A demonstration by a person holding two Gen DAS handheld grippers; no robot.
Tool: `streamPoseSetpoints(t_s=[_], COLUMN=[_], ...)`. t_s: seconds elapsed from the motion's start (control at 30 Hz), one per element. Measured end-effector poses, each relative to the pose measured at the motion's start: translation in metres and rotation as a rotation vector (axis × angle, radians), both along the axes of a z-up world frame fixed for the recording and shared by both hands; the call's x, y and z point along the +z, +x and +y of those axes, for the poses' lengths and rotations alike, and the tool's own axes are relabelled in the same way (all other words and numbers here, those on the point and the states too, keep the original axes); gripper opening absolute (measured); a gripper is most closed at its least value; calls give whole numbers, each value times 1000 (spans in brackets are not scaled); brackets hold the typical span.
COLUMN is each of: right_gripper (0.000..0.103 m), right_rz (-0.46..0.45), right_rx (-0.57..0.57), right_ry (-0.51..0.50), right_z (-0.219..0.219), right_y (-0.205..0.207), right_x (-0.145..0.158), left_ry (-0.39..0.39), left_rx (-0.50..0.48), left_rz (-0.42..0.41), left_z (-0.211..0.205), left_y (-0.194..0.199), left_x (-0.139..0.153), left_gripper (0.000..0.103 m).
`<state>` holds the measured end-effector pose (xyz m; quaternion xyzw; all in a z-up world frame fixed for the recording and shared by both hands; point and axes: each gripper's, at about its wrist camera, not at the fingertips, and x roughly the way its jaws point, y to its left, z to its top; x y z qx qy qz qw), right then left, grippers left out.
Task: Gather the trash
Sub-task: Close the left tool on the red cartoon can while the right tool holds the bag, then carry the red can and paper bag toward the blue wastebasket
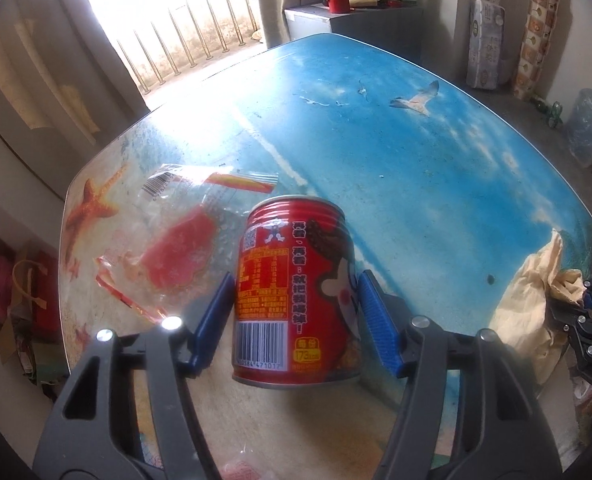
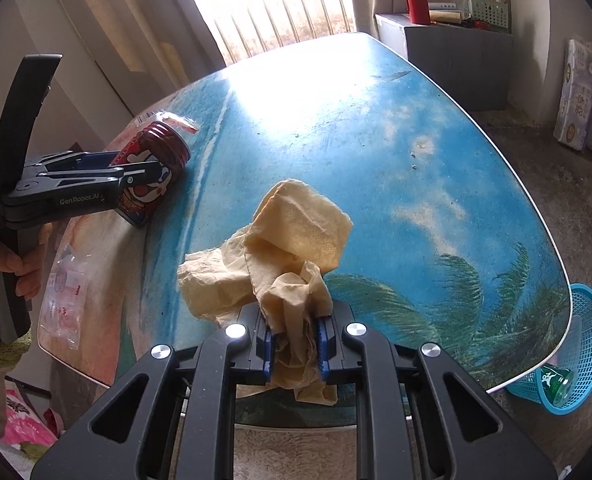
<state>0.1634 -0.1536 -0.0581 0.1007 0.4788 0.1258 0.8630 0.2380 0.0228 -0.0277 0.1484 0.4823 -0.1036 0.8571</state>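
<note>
Both hands loaded or loading: can and tissue on the way to the bin.

Left gripper has jaws spread round the red can near the worktop's left edge; whether the pads bite I cannot tell. Right gripper jaws pinch the crumpled tissue at the near edge. Next, by my reckoning: firm the can grip, lift, carry to the blue basket on the floor by the right corner.

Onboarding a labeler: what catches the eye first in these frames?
The red can standing between the left gripper fingers, near the table's beach-print corner. Next, the crumpled tan paper clamped in the right gripper at the near edge. A blue basket sits on the floor beyond the table's right edge.
</note>
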Motion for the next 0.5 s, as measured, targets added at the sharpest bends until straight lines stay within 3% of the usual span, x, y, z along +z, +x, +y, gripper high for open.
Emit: streamPoseSetpoints(t_s=[0.3, 0.5], right_gripper=[16, 16], right_rz=[16, 36], right_rx=[-33, -56], right_ry=[24, 54], right_z=[-17, -24], right_y=[-3, -6], right_x=[0, 1], left_ry=[-54, -71], left_rx=[-51, -21], left_rz=[39, 14], left_z=[-27, -23], left_y=[-56, -62], left_x=[1, -1], left_gripper=[60, 61])
